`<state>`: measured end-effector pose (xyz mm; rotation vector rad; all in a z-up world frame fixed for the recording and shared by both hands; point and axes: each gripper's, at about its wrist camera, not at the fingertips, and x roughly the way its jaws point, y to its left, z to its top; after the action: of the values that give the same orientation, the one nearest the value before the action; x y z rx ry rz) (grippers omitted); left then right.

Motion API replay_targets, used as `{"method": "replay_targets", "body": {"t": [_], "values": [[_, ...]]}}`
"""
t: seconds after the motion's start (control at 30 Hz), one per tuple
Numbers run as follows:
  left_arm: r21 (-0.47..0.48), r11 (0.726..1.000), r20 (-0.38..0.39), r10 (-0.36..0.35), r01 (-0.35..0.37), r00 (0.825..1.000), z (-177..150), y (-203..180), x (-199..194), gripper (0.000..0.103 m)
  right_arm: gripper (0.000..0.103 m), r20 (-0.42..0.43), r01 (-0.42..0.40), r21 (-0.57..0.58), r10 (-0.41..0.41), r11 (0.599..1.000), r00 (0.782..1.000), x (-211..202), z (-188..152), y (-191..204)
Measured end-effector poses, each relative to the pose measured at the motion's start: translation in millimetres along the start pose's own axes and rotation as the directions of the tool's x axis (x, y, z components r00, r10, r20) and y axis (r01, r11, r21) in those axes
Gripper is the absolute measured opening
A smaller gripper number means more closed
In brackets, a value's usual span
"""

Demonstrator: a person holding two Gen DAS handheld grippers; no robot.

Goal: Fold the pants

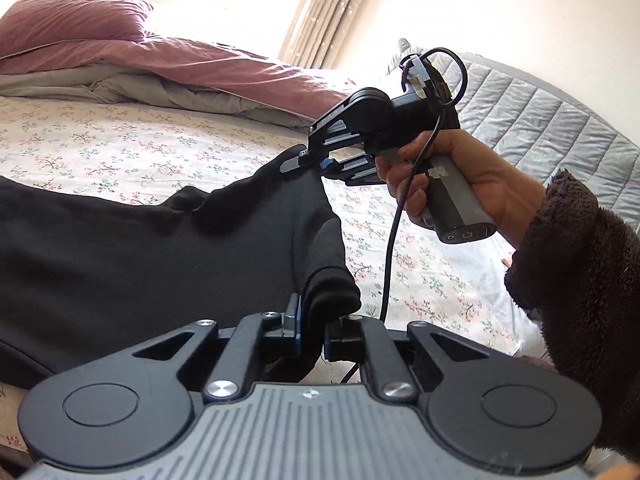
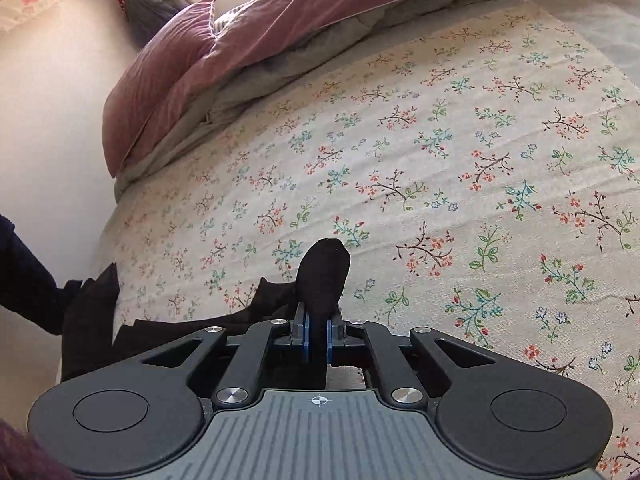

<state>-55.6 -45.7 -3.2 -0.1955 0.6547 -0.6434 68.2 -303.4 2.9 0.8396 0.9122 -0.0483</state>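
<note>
- the left gripper [image 1: 311, 330] has its blue-lined pads pressed onto a bunched fold of the black pants [image 1: 140, 248], pinching an end of the cloth close to the camera.
- the right gripper [image 2: 318, 334] is likewise clamped on black fabric, a rounded tuft of it poking up past the pads; from the left wrist view it [image 1: 310, 160] grips another corner of the same edge, held in the person's right hand [image 1: 440, 176].
- between the two pinches the edge of the pants hangs lifted off the bed, sagging a little in the middle.
- the rest of the pants lies spread on the floral bedsheet [image 2: 440, 168], running toward the near edge of the bed, where some cloth seems to droop over the side.
- judgement: the step in hand looks like carrying the held end over the body of the pants to make a fold.
- to do it well, keep both pinches firm and level, pull them gently apart so the edge is taut, and lay it down square to the lower layer.
- the purple duvet [image 2: 280, 28] and the purple pillow [image 1: 76, 20] sit at the far edge of the bed, well apart from the work.
- a black cable [image 1: 390, 248] dangles from the right gripper near the cloth; it could snag.
</note>
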Motion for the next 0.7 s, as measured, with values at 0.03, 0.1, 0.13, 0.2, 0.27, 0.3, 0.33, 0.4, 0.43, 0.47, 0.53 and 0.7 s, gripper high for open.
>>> {"method": "replay_targets", "body": {"t": [0.03,0.1,0.13,0.2,0.27,0.3,0.33,0.4,0.43,0.47,0.53,0.7], "values": [[-0.02,1.0,0.015,-0.001,0.001,1.0,1.4,5.1,-5.2,0.021,0.006,0.0,-0.001,-0.007,0.001,1.0,1.0,0.8,2.1,7.7],[-0.061,0.998,0.047,0.003,0.0,0.999,5.0,16.6,-16.2,0.021,0.006,0.0,-0.007,-0.023,0.007,1.0,1.0,4.1,7.7,29.1],[-0.083,0.997,0.061,0.007,-0.002,0.998,6.7,22.0,-21.8,0.021,0.006,0.001,-0.011,-0.029,0.012,1.0,1.0,6.3,9.6,38.6],[-0.133,0.991,0.086,0.021,-0.009,0.996,11.8,36.1,-31.1,0.021,0.006,0.0,-0.024,-0.042,0.024,0.999,1.0,13.8,12.5,60.0],[-0.181,0.983,0.104,0.047,-0.027,0.994,19.1,49.9,-38.4,0.021,0.006,-0.005,-0.034,-0.048,0.034,0.998,0.999,25.4,13.6,80.3],[-0.209,0.977,0.11,0.063,-0.039,0.992,20.3,59.5,-42.4,0.021,0.006,-0.009,-0.039,-0.049,0.039,0.998,0.999,32.8,13.3,89.8],[-0.235,0.971,0.112,0.082,-0.054,0.99,20.3,69.3,-46.0,0.021,0.007,-0.015,-0.044,-0.049,0.043,0.998,0.999,39.7,12.8,97.4],[-0.289,0.952,0.101,0.131,-0.097,0.986,19.1,90.0,-51.5,0.021,0.008,-0.033,-0.057,-0.047,0.056,0.997,0.998,61.0,9.4,117.1],[-0.317,0.941,0.089,0.153,-0.118,0.984,17.9,100.2,-53.5,0.021,0.009,-0.041,-0.064,-0.044,0.063,0.997,0.997,70.8,7.3,124.8],[-0.347,0.928,0.071,0.173,-0.138,0.982,17.0,109.2,-53.8,0.021,0.009,-0.051,-0.071,-0.041,0.069,0.997,0.996,82.0,4.4,133.1],[-0.4,0.899,0.034,0.208,-0.177,0.978,12.7,128.5,-55.0,0.021,0.01,-0.074,-0.08,-0.034,0.077,0.996,0.994,104.1,-3.0,147.8],[-0.457,0.847,-0.061,0.275,-0.272,0.959,4.3,166.4,-53.0,0.022,0.014,-0.114,-0.057,-0.033,0.052,0.998,0.992,153.7,-24.5,171.8]]}}
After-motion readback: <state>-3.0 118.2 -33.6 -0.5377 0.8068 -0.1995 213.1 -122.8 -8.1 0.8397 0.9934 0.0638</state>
